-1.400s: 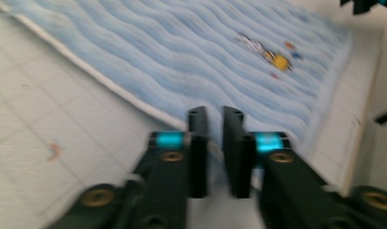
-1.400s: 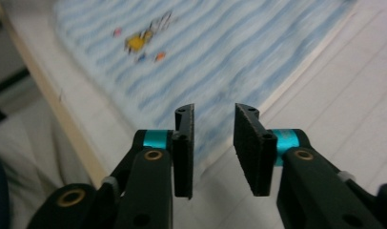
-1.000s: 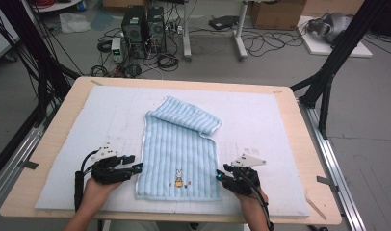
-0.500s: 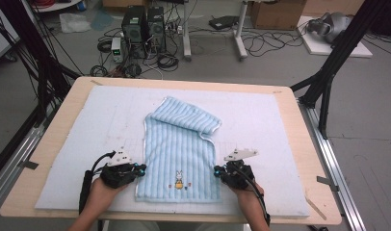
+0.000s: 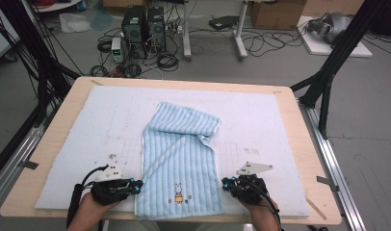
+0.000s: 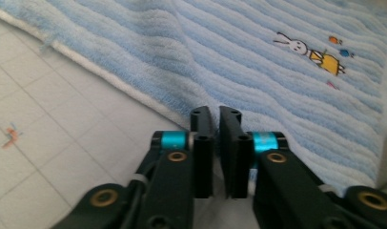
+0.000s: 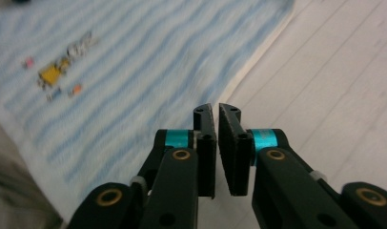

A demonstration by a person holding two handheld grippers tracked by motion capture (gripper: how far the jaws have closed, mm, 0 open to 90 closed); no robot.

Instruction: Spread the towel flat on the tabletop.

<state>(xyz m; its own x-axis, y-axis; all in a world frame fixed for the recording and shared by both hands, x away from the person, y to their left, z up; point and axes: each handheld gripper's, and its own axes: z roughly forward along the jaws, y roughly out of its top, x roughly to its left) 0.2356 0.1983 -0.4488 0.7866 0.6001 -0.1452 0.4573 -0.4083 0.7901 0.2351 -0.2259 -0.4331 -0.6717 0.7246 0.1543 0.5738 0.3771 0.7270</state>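
Note:
A light blue striped towel lies lengthwise on the mat, its far end folded back over itself. A small rabbit picture sits near its near end. My left gripper lies low at the towel's left edge, its tips just short of the white hem. My right gripper sits at the towel's right edge, its tips over the hem. On both, the jaws have just been opening from a full close and stand a narrow gap apart with nothing between them.
A pale blue mat covers most of the wooden table. The towel's near end reaches the mat's front edge. Black frame posts stand at the table's right and left, with cables and computers on the floor beyond.
Both grippers' jaws are much narrower than a second ago. Both hands have slid a little along the towel's side edges, toward the table's front. The towel lies as before.

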